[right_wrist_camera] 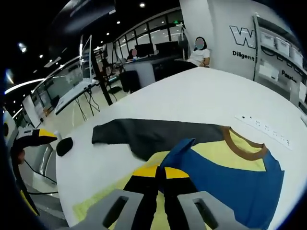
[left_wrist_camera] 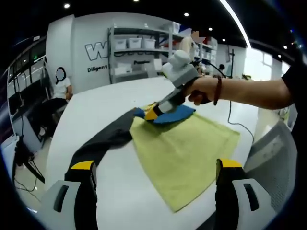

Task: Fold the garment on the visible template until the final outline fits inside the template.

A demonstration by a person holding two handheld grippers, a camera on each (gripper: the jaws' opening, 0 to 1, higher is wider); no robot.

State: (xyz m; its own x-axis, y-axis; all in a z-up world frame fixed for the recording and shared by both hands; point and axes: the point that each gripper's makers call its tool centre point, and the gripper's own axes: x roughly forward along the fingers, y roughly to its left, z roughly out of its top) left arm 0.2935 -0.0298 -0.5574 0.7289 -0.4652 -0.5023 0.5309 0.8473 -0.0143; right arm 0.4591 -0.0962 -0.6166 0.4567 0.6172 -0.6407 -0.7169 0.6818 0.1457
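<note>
The garment lies flat on the white table (left_wrist_camera: 96, 100): a yellow-green body (left_wrist_camera: 187, 153), a dark grey sleeve (left_wrist_camera: 105, 139) stretched out to one side, and a blue part (left_wrist_camera: 175, 114) at the far end. In the right gripper view I see the same blue part (right_wrist_camera: 230, 187), yellow chest (right_wrist_camera: 216, 153), brown collar (right_wrist_camera: 242, 146) and grey sleeve (right_wrist_camera: 158, 134). My right gripper (right_wrist_camera: 160, 171) is shut on a lifted edge of the blue fabric; a hand holds the right gripper (left_wrist_camera: 152, 114) there. My left gripper (left_wrist_camera: 156, 165) stands open above the near hem, touching nothing. I see no template outline.
A white dotted strip (right_wrist_camera: 264, 127) lies on the table beyond the collar. A cable (left_wrist_camera: 235, 120) trails off the far side. Shelves with boxes (left_wrist_camera: 139, 48) and a seated person (left_wrist_camera: 60, 88) are behind the table. Desks (right_wrist_camera: 144, 62) stand further off.
</note>
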